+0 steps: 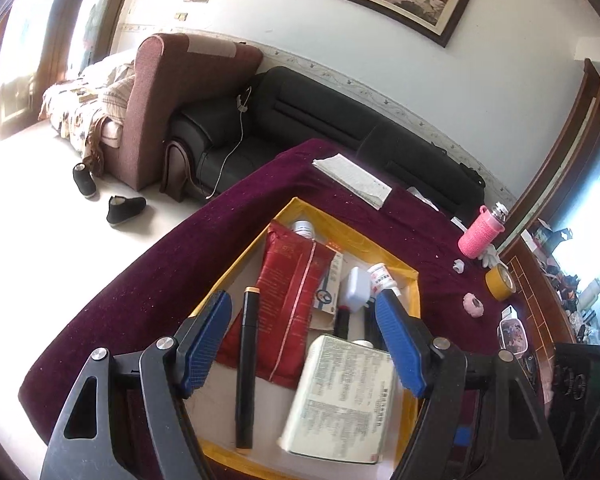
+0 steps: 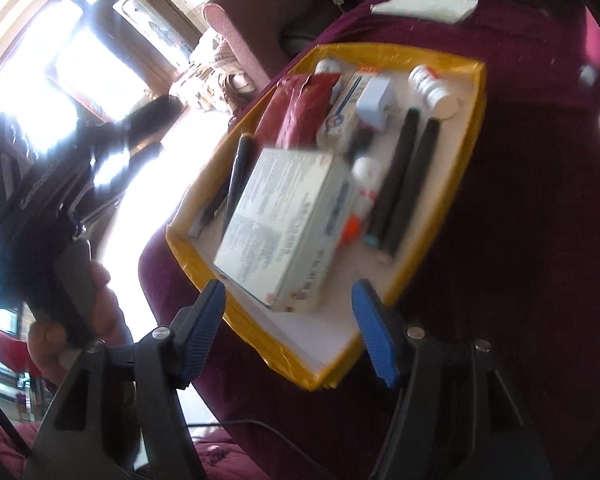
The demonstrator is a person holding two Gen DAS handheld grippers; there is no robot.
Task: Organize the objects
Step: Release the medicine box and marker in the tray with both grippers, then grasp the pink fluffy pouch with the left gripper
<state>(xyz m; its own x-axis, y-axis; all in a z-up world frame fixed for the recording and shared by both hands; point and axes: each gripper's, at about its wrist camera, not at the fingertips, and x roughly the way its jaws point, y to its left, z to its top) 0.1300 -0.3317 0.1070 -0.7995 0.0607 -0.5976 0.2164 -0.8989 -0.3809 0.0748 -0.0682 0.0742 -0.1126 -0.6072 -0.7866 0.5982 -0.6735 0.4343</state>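
— What is in the yellow tray (image 1: 396, 258) on the table?

— Many small things. It is a shallow rectangular tray with a yellow rim and a pale floor, and it stands on the dark red, velvet-like cloth (image 1: 204, 248). Inside lies a white medicine box (image 1: 340, 396) with fine print on its face; it rests a little tilted on top of other things. Beside it is a long black pen (image 1: 247, 368) with a pale cap end, and a flat red packet (image 1: 290, 304), shiny like foil. Farther in I see a small blue-and-white carton (image 1: 329, 294), a white plug adapter (image 1: 355, 289) and two white bottles, one bottle (image 1: 382, 276) near the far rim. In the right wrist view also two black sticks (image 2: 406, 184) lie side by side.

— And the grippers?

— The left gripper (image 1: 304, 344) is open, its blue ribbed pads wide apart. Nothing is between them; the box and the pen lie below, in the tray. The right gripper (image 2: 288, 326) is open too, and it holds nothing. The box lies just beyond its fingertips, near the tray's nearest rim.

— Something outside the tray?

— Yes, on the cloth: a folded white paper (image 1: 354, 180), a bottle in a pink knitted sleeve (image 1: 482, 232) and a roll of yellow tape (image 1: 500, 282), all well apart from the tray.
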